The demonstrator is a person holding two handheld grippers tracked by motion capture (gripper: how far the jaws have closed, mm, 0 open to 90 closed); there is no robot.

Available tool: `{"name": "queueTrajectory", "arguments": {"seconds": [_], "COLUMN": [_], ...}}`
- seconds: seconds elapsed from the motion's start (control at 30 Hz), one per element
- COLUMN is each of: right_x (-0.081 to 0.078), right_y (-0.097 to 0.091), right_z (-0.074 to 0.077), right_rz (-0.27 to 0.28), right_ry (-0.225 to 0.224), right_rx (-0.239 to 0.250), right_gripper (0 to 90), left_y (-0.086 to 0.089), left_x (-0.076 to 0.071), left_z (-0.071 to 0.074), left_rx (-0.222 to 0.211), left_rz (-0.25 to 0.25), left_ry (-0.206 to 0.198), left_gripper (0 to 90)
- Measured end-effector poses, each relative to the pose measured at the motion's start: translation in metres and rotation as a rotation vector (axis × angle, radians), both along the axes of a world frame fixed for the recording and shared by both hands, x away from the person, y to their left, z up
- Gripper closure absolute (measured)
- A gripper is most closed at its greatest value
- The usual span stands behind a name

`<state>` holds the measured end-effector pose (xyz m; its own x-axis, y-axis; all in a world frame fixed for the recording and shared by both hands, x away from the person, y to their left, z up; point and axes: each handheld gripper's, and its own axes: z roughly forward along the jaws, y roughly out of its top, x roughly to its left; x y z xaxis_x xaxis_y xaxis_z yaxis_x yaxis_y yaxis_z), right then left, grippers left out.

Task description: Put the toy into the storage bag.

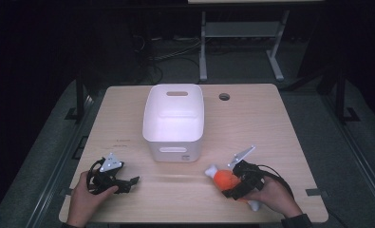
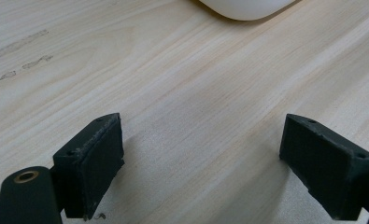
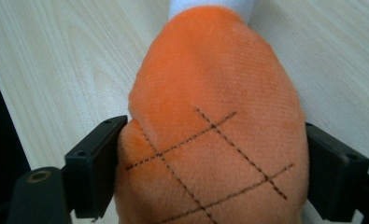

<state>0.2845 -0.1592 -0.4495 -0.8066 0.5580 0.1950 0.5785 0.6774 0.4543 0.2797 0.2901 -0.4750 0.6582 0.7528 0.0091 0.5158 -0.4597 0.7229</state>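
An orange plush toy (image 1: 224, 178) with white bone-like ends lies near the table's front right. My right gripper (image 1: 232, 181) reaches over it from the right. In the right gripper view the orange plush toy (image 3: 210, 93) bulges between the two black pads, which press on its sides; my right gripper (image 3: 210, 172) is shut on it. At the front left, my left gripper (image 1: 128, 184) rests low over the wood. Its jaws stand wide apart in the left gripper view, where my left gripper (image 2: 203, 158) has only bare table between them.
A white bin (image 1: 173, 142) with handle slots stands mid-table, and the bin's rounded corner (image 2: 245, 9) shows ahead of the left gripper. The wooden table (image 1: 251, 123) has a cable hole (image 1: 224, 97) at the back. A desk frame (image 1: 203, 47) stands beyond on dark floor.
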Motion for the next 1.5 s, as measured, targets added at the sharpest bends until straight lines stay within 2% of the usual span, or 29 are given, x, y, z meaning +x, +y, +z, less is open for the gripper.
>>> {"name": "queueTrajectory", "arguments": {"seconds": [0.1,0.33,0.7,1.03,1.5], "right_x": [0.000,0.000,0.005,0.014,0.029], "right_y": [-0.001,-0.003,-0.008,-0.008,-0.013], "right_z": [0.002,0.008,0.020,0.041,0.063], "right_rz": [0.002,-0.004,-0.017,-0.011,-0.020], "right_ry": [-0.003,-0.010,-0.028,-0.064,-0.089], "right_rx": [0.000,0.003,0.006,0.010,0.040], "right_gripper": [22.2,25.4,25.8,25.8,25.7], "left_y": [0.000,0.000,0.000,0.000,0.000], "left_x": [0.000,0.000,0.000,0.000,0.000], "left_z": [0.000,0.000,0.000,0.000,0.000], "left_rx": [0.000,0.000,-0.001,-0.008,-0.005], "left_rz": [0.000,0.000,0.002,0.005,0.005], "left_ry": [0.000,0.000,0.000,-0.001,0.002], "left_gripper": [12.6,12.6,12.6,12.7,12.6]}}
